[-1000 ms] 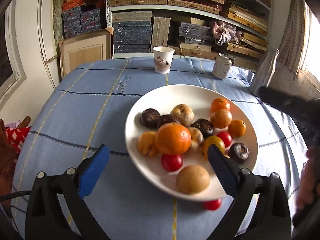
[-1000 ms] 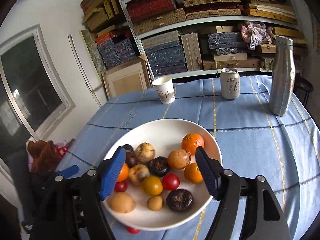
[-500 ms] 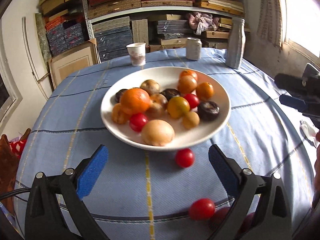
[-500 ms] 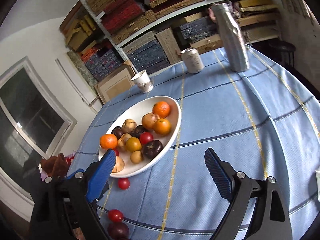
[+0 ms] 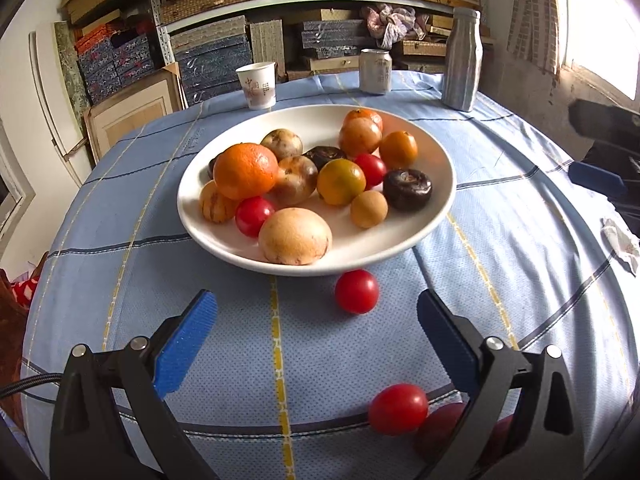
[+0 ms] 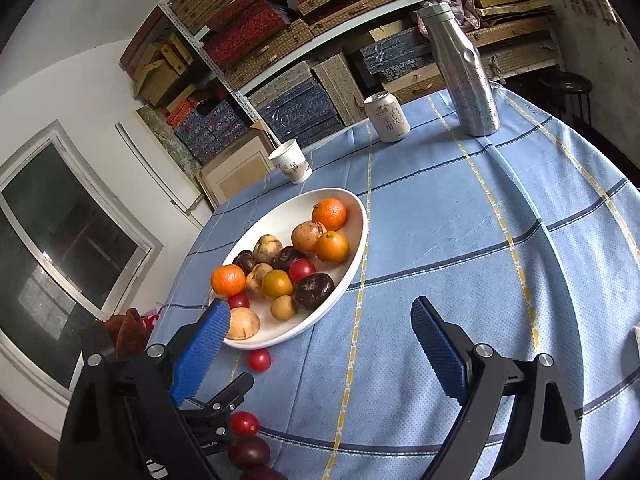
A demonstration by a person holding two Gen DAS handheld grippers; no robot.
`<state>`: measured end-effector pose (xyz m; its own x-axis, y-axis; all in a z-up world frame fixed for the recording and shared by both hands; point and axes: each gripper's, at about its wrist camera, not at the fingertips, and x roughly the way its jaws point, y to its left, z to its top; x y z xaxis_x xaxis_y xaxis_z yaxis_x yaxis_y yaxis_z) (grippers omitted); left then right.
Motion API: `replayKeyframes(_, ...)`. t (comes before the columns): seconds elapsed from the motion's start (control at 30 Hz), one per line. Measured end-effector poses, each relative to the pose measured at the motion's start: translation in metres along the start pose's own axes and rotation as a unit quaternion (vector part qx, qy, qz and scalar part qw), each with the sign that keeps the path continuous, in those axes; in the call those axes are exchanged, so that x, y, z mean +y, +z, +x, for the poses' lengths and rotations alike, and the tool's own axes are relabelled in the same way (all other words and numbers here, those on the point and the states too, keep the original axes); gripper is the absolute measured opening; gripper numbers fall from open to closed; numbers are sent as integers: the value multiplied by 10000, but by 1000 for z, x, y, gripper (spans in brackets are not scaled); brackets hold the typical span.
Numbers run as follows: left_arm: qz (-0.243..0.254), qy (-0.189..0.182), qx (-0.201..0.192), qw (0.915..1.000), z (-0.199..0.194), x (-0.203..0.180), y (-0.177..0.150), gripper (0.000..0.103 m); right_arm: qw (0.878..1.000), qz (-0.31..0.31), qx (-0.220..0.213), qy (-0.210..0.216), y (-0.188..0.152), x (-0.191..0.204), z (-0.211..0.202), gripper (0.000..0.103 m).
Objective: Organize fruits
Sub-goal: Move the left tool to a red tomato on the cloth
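While the left gripper [image 5: 316,320] is hovering low over the blue checked tablecloth [image 5: 500,216], its blue pads are standing wide apart and gripping nothing. In the left wrist view a white plate [image 5: 432,152] is sitting ahead of it, piled with fruit: a large orange [image 5: 245,170], smaller oranges, brown speckled fruits, dark purple ones and cherry tomatoes. One loose tomato [image 5: 356,291] is lying on the cloth just beside the plate's near rim, ahead of the open jaws. A second tomato [image 5: 397,409] is resting nearer the camera, touching a dark red fruit [image 5: 440,424] partly hidden behind the gripper's right finger. A paper cup [image 5: 256,84], a drink can [image 5: 375,71] and a metal bottle [image 5: 462,58] are standing along the table's far side.

In the right wrist view the right gripper [image 6: 320,332] is spreading its jaws over bare cloth, with nothing between them. The plate [image 6: 352,268] is lying to its left, its left pad overlapping the near rim in the picture. One tomato [image 6: 258,359] is sitting just below the rim; another tomato [image 6: 244,423] and dark red fruits are clustering at the bottom edge beside the other gripper's black frame.
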<state>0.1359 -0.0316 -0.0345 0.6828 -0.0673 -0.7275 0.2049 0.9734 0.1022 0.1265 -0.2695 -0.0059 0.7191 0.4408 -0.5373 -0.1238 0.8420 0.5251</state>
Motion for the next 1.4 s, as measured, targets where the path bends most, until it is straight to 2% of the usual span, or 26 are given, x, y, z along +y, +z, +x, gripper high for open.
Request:
replayKeyframes(0.37,35,224,40,9997,3,-1,-1,98,9983,-522,167,-214,-38,8,-13,96)
replayKeyframes(0.57,28,208,119,9997,9,-3,-1,98,9962,-763,228,-353,-58,9,-18,97)
replayKeyframes(0.8,67,245,221,9994,16,-6,0,98,9953,-835,298,-380,-59,11,-16,97)
replayKeyframes(1.0,16,97,350,9993,24,-5,2,98,9944,-906,355,-406,-59,12,-12,97)
replayKeyframes(1.23,-204,-333,374,9985,28,3,4,98,9938,-944,389,-433,-61,14,-10,97)
replayKeyframes(1.3,-333,-322,407,9981,29,8,6,98,9936,-955,410,-441,-62,14,-9,97)
replayKeyframes(1.4,-462,-106,439,9979,32,14,8,98,9931,-1000,420,-444,-63,15,-9,97)
